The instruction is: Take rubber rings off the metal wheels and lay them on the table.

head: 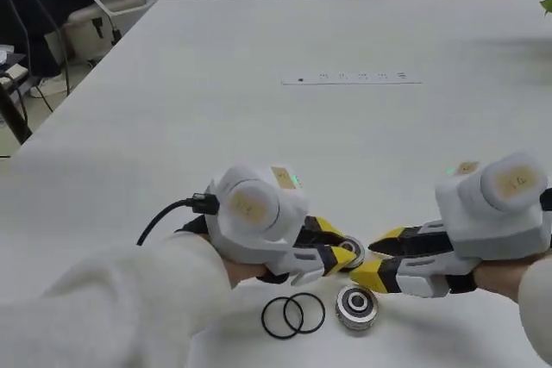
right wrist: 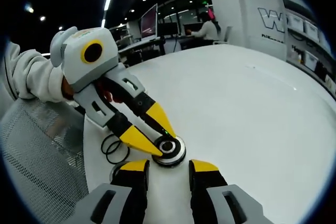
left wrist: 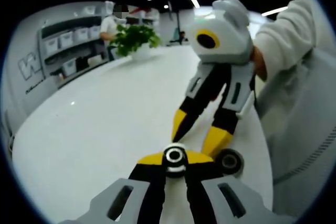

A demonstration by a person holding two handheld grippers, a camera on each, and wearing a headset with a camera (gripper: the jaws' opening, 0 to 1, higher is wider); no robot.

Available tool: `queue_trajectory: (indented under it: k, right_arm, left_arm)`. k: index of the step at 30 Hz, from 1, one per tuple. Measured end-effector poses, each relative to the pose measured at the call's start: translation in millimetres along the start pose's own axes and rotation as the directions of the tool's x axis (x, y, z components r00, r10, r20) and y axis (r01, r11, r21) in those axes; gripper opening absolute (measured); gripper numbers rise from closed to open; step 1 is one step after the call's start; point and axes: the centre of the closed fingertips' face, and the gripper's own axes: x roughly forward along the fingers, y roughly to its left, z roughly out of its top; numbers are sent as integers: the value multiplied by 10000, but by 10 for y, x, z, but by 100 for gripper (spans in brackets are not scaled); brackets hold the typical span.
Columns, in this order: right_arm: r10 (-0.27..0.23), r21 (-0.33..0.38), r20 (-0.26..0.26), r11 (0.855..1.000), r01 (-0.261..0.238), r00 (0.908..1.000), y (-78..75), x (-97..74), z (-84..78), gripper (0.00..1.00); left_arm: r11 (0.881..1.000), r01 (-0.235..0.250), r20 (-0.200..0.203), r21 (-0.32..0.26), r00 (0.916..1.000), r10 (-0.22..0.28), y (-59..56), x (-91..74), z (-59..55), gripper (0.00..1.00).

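Left gripper (right wrist: 156, 139) grips a metal wheel (right wrist: 177, 153); wall lettering (right wrist: 271, 19) starts with "W".

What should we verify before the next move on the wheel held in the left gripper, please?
1. Left gripper shut on the round silver metal wheel: ok.
2. Right gripper open, yellow tips facing that wheel: ok.
3. Rubber ring present on the held wheel: cannot tell.
4. Two thin black rubber rings lying flat on the white table: ok.
5. Second round metal wheel resting on the table, apart from both grippers: ok.
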Motion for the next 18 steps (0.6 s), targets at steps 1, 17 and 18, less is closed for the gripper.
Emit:
queue_trajectory:
  k: [1, 17, 18]
  right_arm:
    - [-80, -173, 17, 9998, 80, 10000, -4, 9, 12, 28]
    - [-88, -579, -93, 9983, 82, 9999, -13, -7, -21, 19]
    - [-55, -547, -99, 9985, 50, 9999, -11, -12, -21, 19]
  left_arm:
    - [10000, -2, 12, -2, 10000, 2, 0, -1, 0, 14]
    - [10000, -30, 128, -60, 9999, 30, -2, 5, 4, 14]
    - [10000, -41, 128, -46, 9999, 42, -2, 5, 3, 14]
